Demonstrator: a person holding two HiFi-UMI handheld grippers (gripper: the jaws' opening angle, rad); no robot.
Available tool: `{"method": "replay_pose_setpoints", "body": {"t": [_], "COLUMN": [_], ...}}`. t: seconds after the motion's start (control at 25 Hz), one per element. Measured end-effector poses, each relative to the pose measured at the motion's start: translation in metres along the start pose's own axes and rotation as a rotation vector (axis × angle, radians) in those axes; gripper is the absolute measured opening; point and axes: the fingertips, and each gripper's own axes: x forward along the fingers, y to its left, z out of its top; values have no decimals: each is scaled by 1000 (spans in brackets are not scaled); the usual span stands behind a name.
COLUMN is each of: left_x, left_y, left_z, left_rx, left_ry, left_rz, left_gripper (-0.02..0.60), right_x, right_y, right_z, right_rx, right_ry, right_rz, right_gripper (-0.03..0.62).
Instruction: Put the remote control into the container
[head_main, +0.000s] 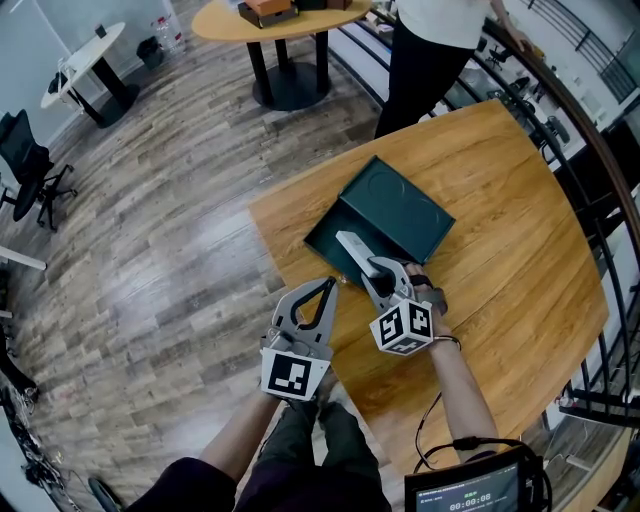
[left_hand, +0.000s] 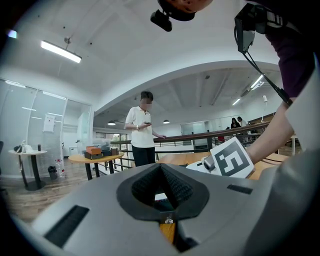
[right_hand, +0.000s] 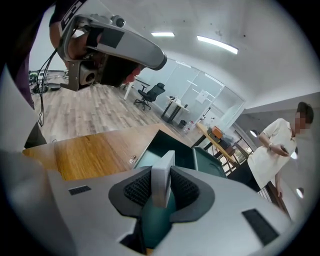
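Fingers of the right gripper (right_hand: 161, 186) pinch the remote control (right_hand: 163, 172) (edge-up) over the container (head_main: 400, 210); left gripper (head_main: 327, 287) fingers pressed together.

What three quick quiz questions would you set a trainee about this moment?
1. True or false: the left gripper holds the remote.
2. Pick one: the container is A) closed, B) open with its lid laid back, C) upside down.
3. Fill the gap: the container rests on a wooden ____.

Key
1. False. The right gripper grips the remote; the left gripper's jaws are shut on nothing.
2. B
3. table
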Motion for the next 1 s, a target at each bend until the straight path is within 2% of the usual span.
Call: {"method": "replay_pose_setpoints", "body": {"t": [0.56, 1.0], "left_x": [3, 3], "left_y": [-3, -11], "left_z": [-1, -3], "left_rx": [-7, -6], "left_ry": [5, 8], "left_rz": [-2, -4], "left_gripper": [9, 9], "right_x": [-11, -19], "right_y": [12, 12], "right_z": [-10, -19], "right_rx": [91, 146], "right_ry": [11, -2], "right_rz": [177, 159], "right_gripper": [147, 150]}}
